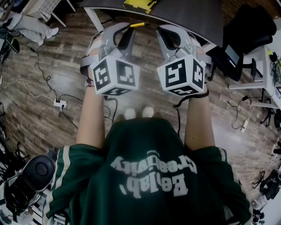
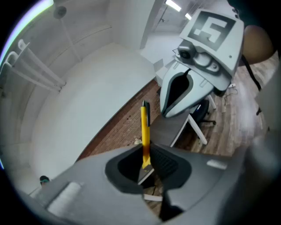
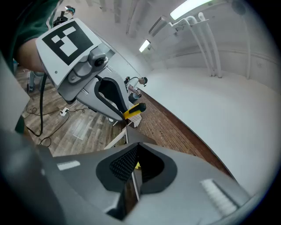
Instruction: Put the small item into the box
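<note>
Up front, the left gripper pinches a slim yellow item while both grippers hang over the wooden floor.
Its jaws are clamped on the item's lower end. The item is a thin, straight yellow bar with a black tip, jutting past the jaws toward 3 o'clock in the head view. The right gripper, just beside it at 3 o'clock, has its jaws drawn together on nothing. A dark table at 12 o'clock carries a flat yellow thing.

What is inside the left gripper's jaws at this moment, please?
A slim yellow item with a dark tip stands clamped in the left gripper. Its lower end is covered by the gripper, so it cannot be seen.
</note>
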The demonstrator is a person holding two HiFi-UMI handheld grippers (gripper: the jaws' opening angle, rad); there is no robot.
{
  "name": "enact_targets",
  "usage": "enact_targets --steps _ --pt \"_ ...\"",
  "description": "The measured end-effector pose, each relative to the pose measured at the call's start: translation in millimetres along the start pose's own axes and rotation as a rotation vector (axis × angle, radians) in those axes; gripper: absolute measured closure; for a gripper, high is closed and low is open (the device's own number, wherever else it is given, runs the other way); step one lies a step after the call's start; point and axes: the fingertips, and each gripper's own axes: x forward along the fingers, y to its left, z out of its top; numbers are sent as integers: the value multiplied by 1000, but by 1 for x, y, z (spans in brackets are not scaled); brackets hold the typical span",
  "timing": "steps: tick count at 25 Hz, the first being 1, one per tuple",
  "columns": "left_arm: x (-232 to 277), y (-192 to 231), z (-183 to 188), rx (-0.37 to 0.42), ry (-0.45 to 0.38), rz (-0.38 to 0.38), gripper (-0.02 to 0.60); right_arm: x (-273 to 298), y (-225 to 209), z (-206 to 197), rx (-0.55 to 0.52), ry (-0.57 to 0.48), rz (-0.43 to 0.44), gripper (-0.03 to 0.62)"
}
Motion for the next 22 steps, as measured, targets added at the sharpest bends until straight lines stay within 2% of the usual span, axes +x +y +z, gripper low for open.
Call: enact_targets --steps 22 --pt "5 -2 9 15 0 -4 534 -1 -8 -7 -9 2 -5 588"
